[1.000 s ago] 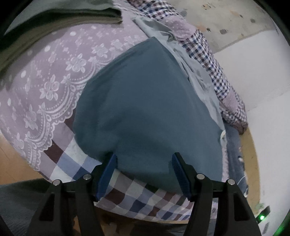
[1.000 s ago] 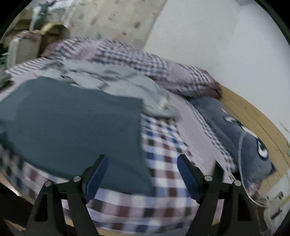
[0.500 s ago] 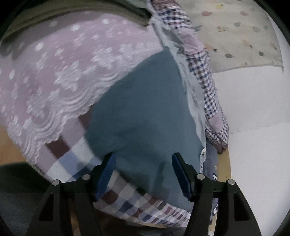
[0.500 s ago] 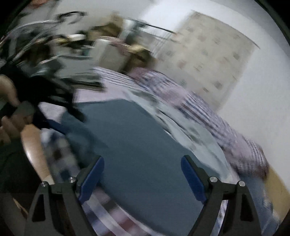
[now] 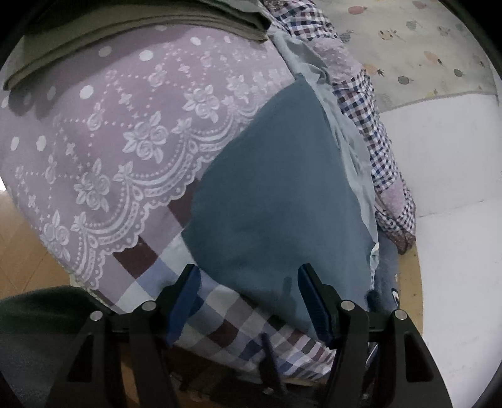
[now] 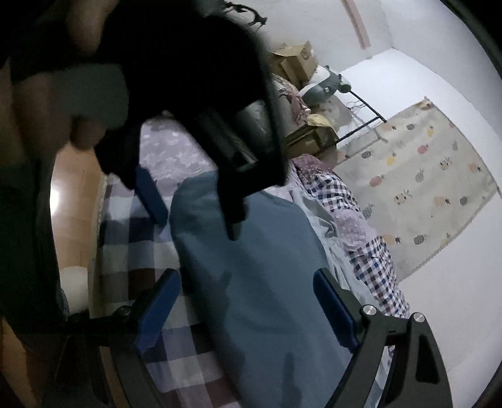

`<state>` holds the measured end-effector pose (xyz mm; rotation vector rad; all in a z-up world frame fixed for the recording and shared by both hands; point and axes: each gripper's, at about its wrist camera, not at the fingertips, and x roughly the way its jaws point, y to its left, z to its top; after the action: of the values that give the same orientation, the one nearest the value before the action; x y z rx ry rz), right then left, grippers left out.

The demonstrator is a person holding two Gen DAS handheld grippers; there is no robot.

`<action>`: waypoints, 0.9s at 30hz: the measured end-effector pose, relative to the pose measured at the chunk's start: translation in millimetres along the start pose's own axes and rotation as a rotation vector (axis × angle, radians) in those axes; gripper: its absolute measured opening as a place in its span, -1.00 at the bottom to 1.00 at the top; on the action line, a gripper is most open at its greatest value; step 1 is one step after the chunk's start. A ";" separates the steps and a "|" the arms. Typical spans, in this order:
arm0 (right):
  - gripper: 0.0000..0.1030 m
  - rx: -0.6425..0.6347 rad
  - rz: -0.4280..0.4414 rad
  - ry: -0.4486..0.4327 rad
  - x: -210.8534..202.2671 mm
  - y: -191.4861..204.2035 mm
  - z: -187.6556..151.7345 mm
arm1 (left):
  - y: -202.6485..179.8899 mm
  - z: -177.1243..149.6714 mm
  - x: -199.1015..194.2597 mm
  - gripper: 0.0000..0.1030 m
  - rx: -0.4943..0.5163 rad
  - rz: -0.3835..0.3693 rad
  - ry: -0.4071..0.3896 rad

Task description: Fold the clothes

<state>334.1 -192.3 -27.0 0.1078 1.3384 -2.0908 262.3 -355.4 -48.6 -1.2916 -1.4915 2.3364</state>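
Observation:
A teal garment (image 5: 282, 194) lies flat on the bed, its near edge close to the bed's front edge. My left gripper (image 5: 249, 298) hovers open over that near edge with nothing between its fingers. In the right wrist view the same teal garment (image 6: 257, 282) runs under my right gripper (image 6: 246, 304), which is open and empty too. Just beyond it the left gripper (image 6: 196, 226), held in a hand (image 6: 47, 94), hangs over the garment's corner. A crumpled pale grey-blue garment (image 5: 342, 131) lies along the teal one's far side.
Folded olive clothes (image 5: 125, 25) are stacked at the bed's far left on a lilac lace bedspread (image 5: 125, 141). A checked quilt (image 5: 370, 103) is bunched against the white wall. Wooden floor (image 5: 18, 251) lies left of the bed. Cardboard boxes (image 6: 298, 62) stand across the room.
The right gripper has swung left from the bed's right side to over the teal garment, close to the left gripper. The left gripper shifted slightly. Both stayed open.

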 end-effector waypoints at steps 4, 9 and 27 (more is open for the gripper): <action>0.74 -0.020 -0.013 -0.010 9.5 9.2 -0.1 | -4.0 1.0 -7.1 0.33 0.012 -0.051 -0.028; 0.74 -0.034 -0.036 -0.029 17.4 16.1 5.4 | -4.3 3.8 -16.7 0.33 -0.002 -0.132 -0.059; -0.70 -0.031 0.011 -0.029 37.4 16.5 34.1 | 11.3 11.6 -40.4 0.33 -0.110 -0.335 -0.138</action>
<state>322.7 -243.0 -38.4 0.0712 1.3492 -2.0536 284.1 -388.7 -31.0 -0.8314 -1.7421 2.1873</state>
